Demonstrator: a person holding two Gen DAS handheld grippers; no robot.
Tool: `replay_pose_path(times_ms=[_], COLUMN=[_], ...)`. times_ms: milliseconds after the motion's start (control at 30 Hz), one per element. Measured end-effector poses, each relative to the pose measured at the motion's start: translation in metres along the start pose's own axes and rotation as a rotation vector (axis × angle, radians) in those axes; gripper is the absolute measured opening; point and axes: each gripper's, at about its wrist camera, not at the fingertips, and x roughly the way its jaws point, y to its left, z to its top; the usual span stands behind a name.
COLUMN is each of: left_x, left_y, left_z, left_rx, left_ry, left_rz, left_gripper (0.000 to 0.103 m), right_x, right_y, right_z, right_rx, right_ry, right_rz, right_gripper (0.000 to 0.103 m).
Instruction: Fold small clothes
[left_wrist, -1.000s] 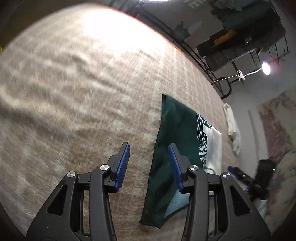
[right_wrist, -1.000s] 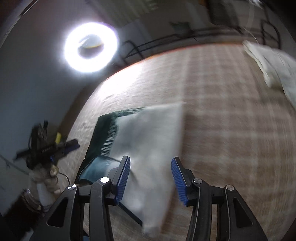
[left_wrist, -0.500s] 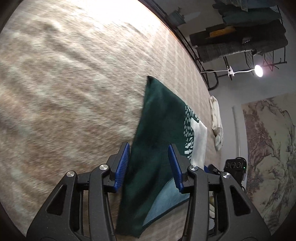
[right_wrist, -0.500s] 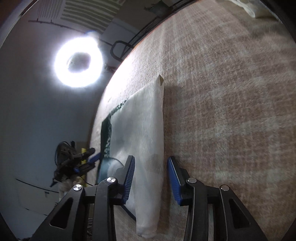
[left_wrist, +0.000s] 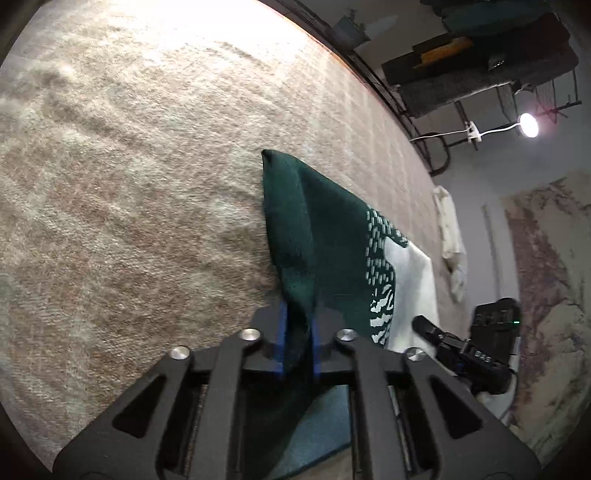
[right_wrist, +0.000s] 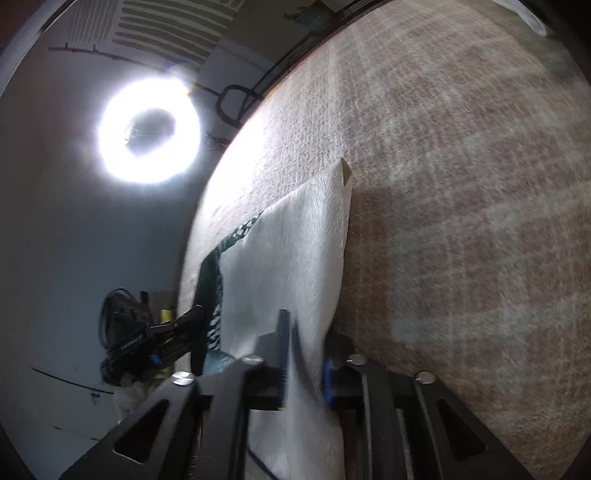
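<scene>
Both grippers have dropped onto the cloth and are closing: left gripper pinches its green edge, right gripper its white edge, on the carpet; soft, light, best held by edges

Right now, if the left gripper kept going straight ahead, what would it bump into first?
The left gripper is closing on the green cloth, which fills its path already. Beyond that lies the beige rug, though depth is hard to judge.

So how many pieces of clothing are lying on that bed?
2 that I can see: the green-and-white garment pinched at both ends, and a crumpled white one beyond it near the edge. Others may lie out of view.
</scene>
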Motion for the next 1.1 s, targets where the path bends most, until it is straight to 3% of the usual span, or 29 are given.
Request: replay_pose_path(times_ms=[167,500,800,1100], left_x=[-0.007,-0.027,-0.017,0.012], left_y=[-0.022,-0.062,-0.101,-0.169], left_z=[-0.006,-0.012,-0.012,-0.015], left_rx=[0.108,0.206,0.267,0.370], left_ry=[-0.047,-0.129,-0.137,-0.128], left_rz=[0.081,0.082,0.059,0.013], left_gripper=[0.003,0.002,0.001,0.001], right_x=[0.001,-0.021,-0.057,-0.113], right_y=[0.024,0.071,0.066,0.050], right_z=[0.001,0.001,0.001,0.007], right_rx=[-0.084,-0.256,-0.275,-0.283], right_ry=[-0.014,-0.080,-0.128,-0.204], right_rz=[-0.098,-0.190,-0.220,-0.285], right_gripper=[0.001,0.000,0.000,0.000])
